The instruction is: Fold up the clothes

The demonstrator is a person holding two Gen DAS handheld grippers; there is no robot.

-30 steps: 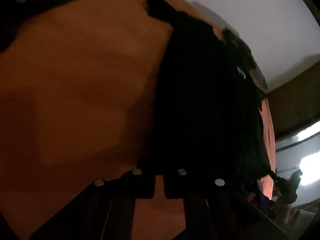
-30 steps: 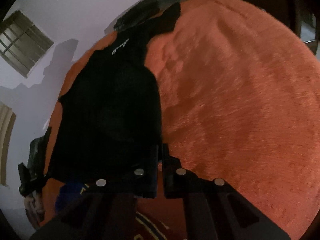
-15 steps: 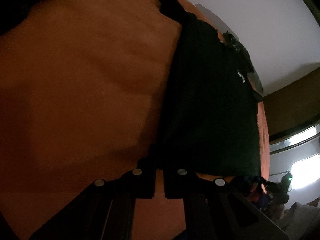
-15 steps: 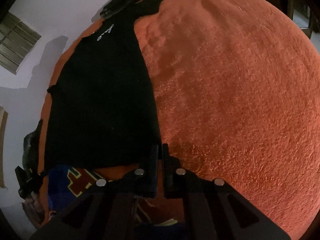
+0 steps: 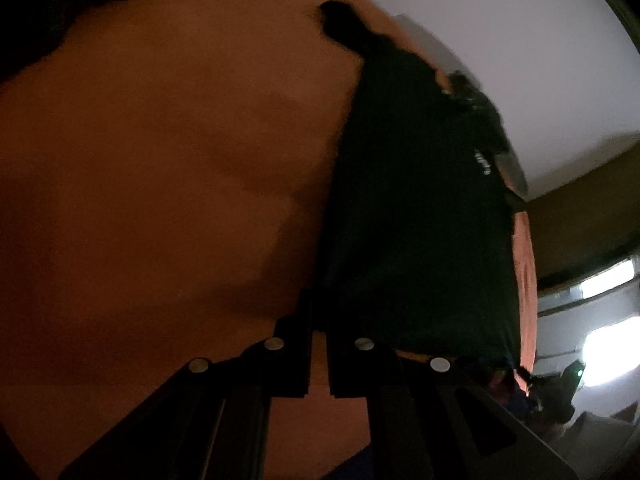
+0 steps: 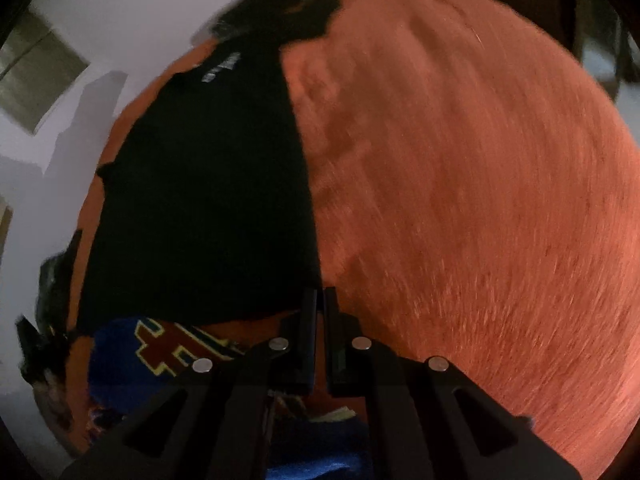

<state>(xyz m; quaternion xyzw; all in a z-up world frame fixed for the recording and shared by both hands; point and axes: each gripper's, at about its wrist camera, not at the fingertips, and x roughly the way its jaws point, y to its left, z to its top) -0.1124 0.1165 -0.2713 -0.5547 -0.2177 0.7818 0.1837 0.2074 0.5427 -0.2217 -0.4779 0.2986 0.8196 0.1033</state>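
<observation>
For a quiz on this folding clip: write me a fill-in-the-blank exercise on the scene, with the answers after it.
1. The garment being folded is ____ in colour.
2. It lies on a fuzzy ____ blanket.
3. The right gripper holds the garment's near ____ corner, as its own camera shows it.
4. Near the garment's far end is small ____ lettering.

Answers: black; orange; right; white
</observation>
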